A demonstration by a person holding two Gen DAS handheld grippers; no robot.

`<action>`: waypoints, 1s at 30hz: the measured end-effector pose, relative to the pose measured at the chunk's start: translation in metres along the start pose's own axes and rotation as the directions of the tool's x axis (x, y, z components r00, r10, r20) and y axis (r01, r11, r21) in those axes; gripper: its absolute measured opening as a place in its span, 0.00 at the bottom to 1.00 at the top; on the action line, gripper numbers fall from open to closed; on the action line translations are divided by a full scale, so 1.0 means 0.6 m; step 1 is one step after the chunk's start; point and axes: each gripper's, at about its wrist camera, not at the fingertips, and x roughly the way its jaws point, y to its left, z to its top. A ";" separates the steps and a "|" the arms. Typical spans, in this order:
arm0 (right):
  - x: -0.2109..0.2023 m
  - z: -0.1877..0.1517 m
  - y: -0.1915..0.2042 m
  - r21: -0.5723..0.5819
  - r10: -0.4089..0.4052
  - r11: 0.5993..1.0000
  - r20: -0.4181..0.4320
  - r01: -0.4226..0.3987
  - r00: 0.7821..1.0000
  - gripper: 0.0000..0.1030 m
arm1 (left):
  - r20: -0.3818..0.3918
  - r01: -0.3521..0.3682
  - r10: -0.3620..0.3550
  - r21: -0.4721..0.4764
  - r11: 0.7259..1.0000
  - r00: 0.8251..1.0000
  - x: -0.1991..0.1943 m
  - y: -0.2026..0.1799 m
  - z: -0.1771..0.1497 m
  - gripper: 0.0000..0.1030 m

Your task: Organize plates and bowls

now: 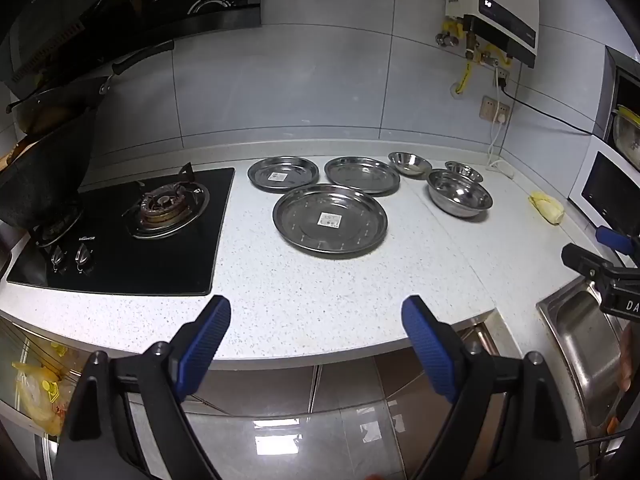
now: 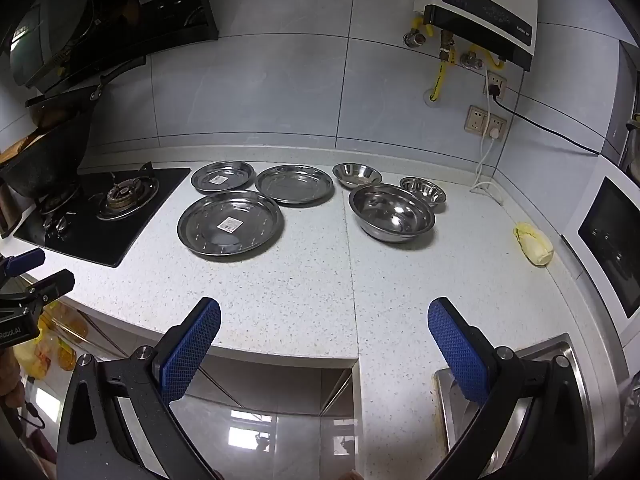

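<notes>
Left gripper (image 1: 316, 320) and right gripper (image 2: 324, 322) tilted down over the surface's (image 2: 304, 292) front edge — jaws wide, empty; steel plates (image 2: 231, 224), bowls (image 2: 392, 212) unstacked near the back edge.

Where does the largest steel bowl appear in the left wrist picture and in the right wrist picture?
Left wrist view: the largest steel bowl is right of centre, right of the three plates.
Right wrist view: the bowl is just right of centre.
Shared landmark: the yellow cabbage lies to its right in both.

Silver steel plates (image 2: 230, 224) and bowls (image 2: 392, 212); white speckled counter (image 2: 304, 300); black stove (image 2: 100, 220); blue cross-hatched fingers (image 2: 188, 352).
</notes>
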 end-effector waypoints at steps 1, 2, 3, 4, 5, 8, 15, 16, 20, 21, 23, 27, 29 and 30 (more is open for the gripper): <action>0.000 0.000 0.000 0.000 0.002 1.000 -0.002 -0.002 1.000 0.99 | -0.002 0.000 0.000 0.001 1.000 1.000 0.000 0.000 0.000 0.85; 0.000 0.000 0.000 0.003 0.003 1.000 -0.002 -0.003 1.000 0.99 | -0.002 0.002 -0.002 -0.002 1.000 1.000 0.000 0.000 0.000 0.85; -0.001 -0.001 0.000 0.003 0.003 1.000 -0.001 -0.003 1.000 0.99 | -0.003 0.004 -0.004 -0.003 1.000 1.000 0.000 0.000 0.000 0.85; -0.001 -0.001 0.000 0.003 0.004 1.000 -0.002 -0.004 1.000 0.99 | -0.003 0.004 -0.004 -0.003 1.000 1.000 0.000 0.000 0.000 0.85; -0.001 -0.001 -0.001 0.004 0.005 1.000 -0.002 -0.005 1.000 0.99 | -0.002 0.005 -0.005 -0.005 1.000 1.000 0.000 0.000 0.000 0.85; -0.001 -0.002 0.001 -0.005 -0.003 1.000 -0.002 0.003 1.000 0.99 | -0.003 0.006 -0.006 -0.006 1.000 1.000 0.000 0.000 0.000 0.85; -0.002 -0.005 0.003 -0.007 -0.005 1.000 -0.004 0.005 1.000 0.99 | -0.004 0.007 -0.007 -0.005 1.000 1.000 0.000 0.000 0.000 0.85; -0.005 -0.007 0.002 -0.007 -0.006 1.000 -0.004 0.006 1.000 0.99 | -0.004 0.005 -0.005 -0.005 1.000 1.000 0.000 0.000 0.000 0.85; -0.002 -0.004 -0.002 -0.005 -0.007 1.000 -0.004 0.007 1.000 0.99 | -0.005 0.005 -0.005 -0.006 1.000 1.000 -0.001 0.000 0.000 0.85; -0.003 -0.010 -0.004 0.000 -0.008 1.000 -0.003 0.008 1.000 0.99 | -0.006 0.005 -0.005 -0.005 1.000 1.000 -0.001 0.000 0.000 0.85; -0.004 -0.010 -0.005 0.001 -0.008 1.000 -0.004 0.008 1.000 0.99 | -0.007 0.004 -0.004 -0.006 1.000 1.000 0.001 -0.002 -0.002 0.85; -0.002 -0.009 -0.006 0.000 -0.008 1.000 -0.009 0.008 1.000 0.99 | -0.009 0.001 -0.001 -0.007 1.000 1.000 0.005 -0.001 -0.003 0.85; -0.001 -0.010 -0.006 0.000 -0.008 1.000 -0.010 0.008 1.000 0.99 | -0.010 0.000 0.000 -0.005 1.000 1.000 0.005 -0.002 -0.004 0.85; -0.001 -0.010 -0.007 0.000 -0.008 1.000 -0.010 0.008 1.000 0.99 | -0.010 0.000 0.000 -0.004 1.000 1.000 0.005 -0.003 -0.005 0.85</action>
